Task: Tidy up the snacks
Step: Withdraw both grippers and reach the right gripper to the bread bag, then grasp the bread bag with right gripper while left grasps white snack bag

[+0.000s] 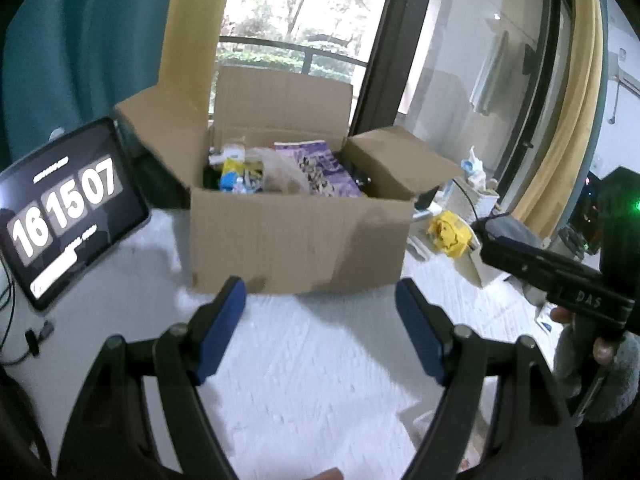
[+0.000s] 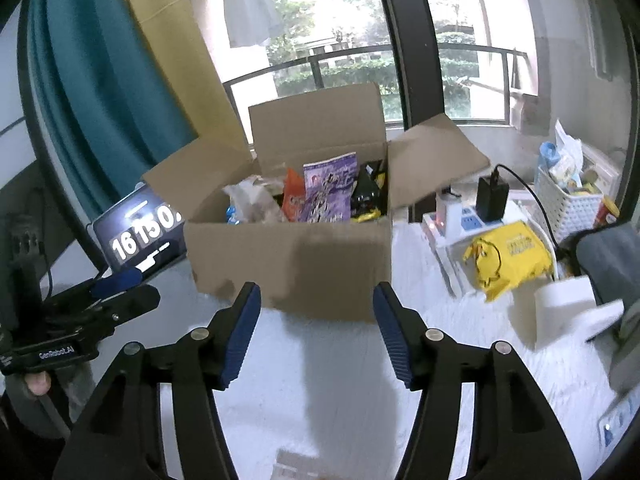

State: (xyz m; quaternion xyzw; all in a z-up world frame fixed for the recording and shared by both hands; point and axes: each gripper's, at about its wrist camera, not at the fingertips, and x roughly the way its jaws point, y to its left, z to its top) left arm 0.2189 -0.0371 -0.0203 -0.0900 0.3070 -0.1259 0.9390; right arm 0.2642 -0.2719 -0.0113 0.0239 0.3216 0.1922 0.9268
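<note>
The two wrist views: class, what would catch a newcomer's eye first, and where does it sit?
An open cardboard box stands mid-table, flaps up, stuffed with snack bags, a purple packet standing tallest. Left of it a tablet shows big white clock digits. Right of it a yellow bag lies before a white basket.

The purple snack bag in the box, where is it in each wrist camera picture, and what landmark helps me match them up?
Left wrist: purple snack bag lies right of centre inside the open cardboard box, upper middle of the picture.
Right wrist: purple snack bag stands near the box's middle, beside an orange bag.
Shared landmark: the tablet clock, left of the box in both views.
</note>
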